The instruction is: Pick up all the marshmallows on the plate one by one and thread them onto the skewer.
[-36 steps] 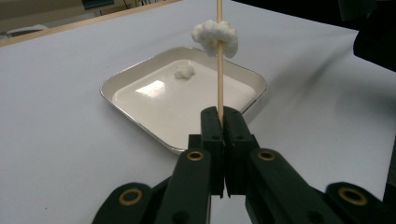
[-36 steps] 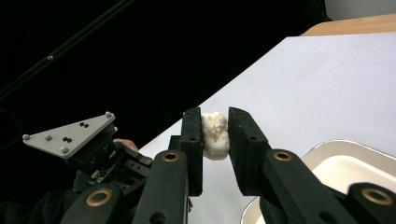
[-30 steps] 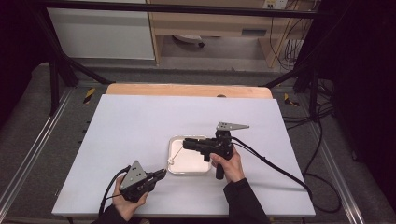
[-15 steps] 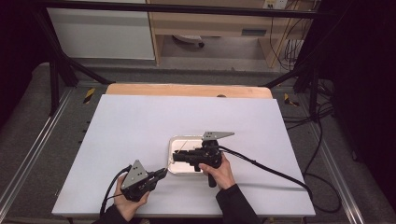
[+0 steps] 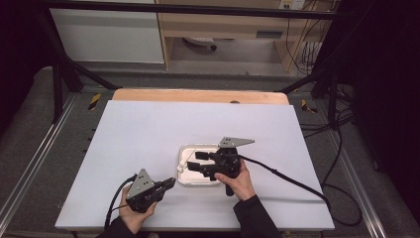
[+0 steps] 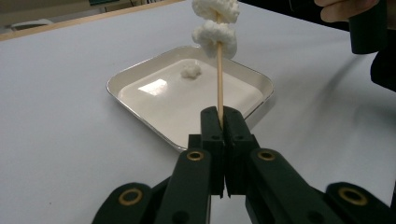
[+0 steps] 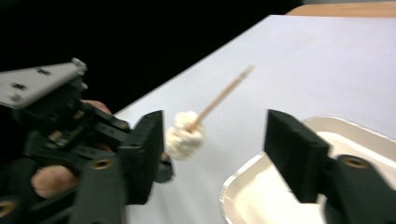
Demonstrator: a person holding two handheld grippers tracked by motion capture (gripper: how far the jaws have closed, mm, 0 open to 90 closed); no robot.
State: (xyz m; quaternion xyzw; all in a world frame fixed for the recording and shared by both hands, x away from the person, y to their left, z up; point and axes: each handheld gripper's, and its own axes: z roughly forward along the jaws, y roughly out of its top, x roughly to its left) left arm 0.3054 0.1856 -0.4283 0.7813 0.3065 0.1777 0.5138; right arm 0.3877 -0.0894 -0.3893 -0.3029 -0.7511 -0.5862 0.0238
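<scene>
I hold the left gripper point(image 5: 170, 183) near the front edge of the white table point(image 5: 148, 134), its two black jaws clenched on the lower end of a thin wooden skewer point(image 6: 219, 84). In the left gripper view the skewer rises straight from between the jaws and carries two white puffy pieces point(image 6: 215, 35) threaded one above the other near its top; the upper piece is cut by the frame edge.

The shallow square metal tray point(image 5: 183, 171) with rounded corners lies on the table just beyond the left gripper. One small white puffy piece point(image 6: 190, 71) rests loose on the tray floor toward its far side, apart from the skewer.

I hold the right gripper point(image 5: 195, 162) over the tray, pointing toward the left gripper. Its jaws have just been opening and now stand released, well apart. In the right gripper view, a white piece on the skewer point(image 7: 185, 132) sits in the gap between the jaws, close to the left-hand jaw; the picture is blurred, so I cannot tell whether that jaw touches it. The far jaw is clear of it
</scene>
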